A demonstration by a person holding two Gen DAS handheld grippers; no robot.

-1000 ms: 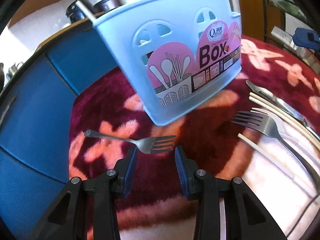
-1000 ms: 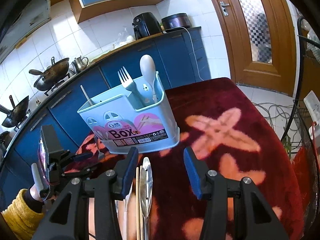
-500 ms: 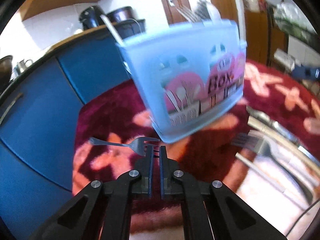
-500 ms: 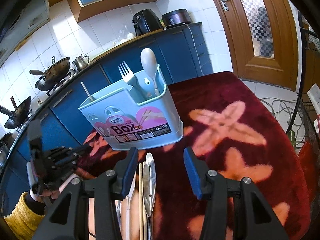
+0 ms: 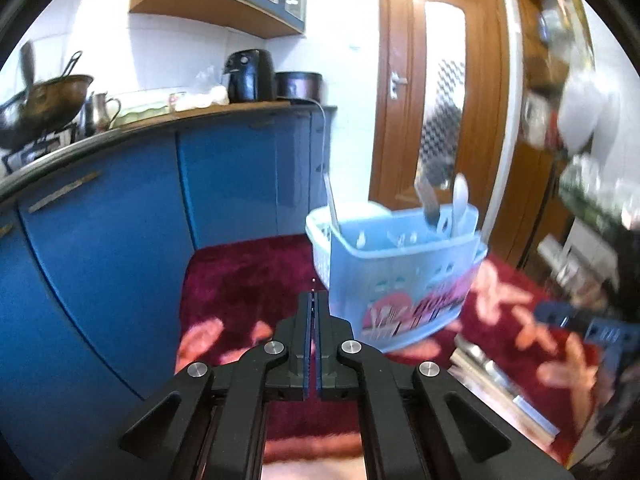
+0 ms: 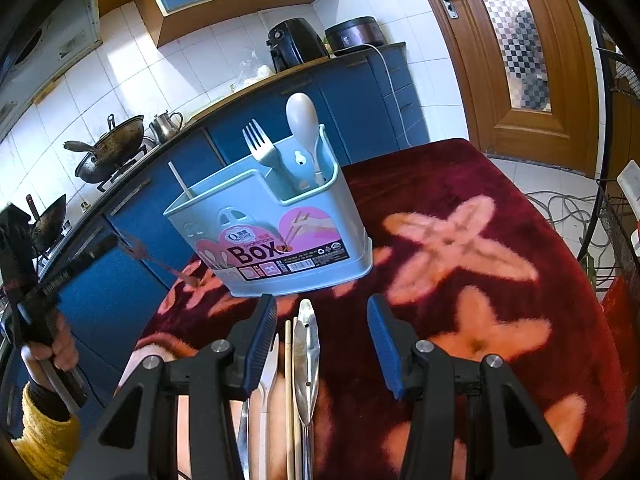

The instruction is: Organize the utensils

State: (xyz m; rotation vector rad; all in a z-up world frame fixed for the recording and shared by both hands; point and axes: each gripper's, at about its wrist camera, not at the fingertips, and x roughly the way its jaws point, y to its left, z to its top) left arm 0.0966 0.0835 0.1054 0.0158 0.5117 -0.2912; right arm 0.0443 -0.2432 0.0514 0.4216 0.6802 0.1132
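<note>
The light blue utensil box (image 6: 280, 236) stands on the red flowered tablecloth (image 6: 460, 240); it holds a fork (image 6: 260, 148), a white spoon (image 6: 302, 116) and a chopstick (image 6: 180, 180). It also shows in the left wrist view (image 5: 400, 272). My left gripper (image 5: 313, 304) is shut on a small metal fork (image 6: 160, 260), held in the air left of the box, seen edge-on from the left wrist. My right gripper (image 6: 322, 316) is open and empty above a knife (image 6: 306, 344), chopsticks (image 6: 288, 380) and a fork handle (image 6: 266, 384) lying in front of the box.
Blue kitchen cabinets (image 5: 120, 220) stand close behind the table's left edge. Woks (image 6: 108, 152) and a kettle (image 6: 166, 126) sit on the counter. A wooden door (image 6: 512, 40) is at the right. Cables (image 6: 560, 204) lie on the floor beyond the table.
My left gripper closed on the small fork that lay on the cloth and lifted it up, left of the box. The right gripper stayed open and barely moved.
</note>
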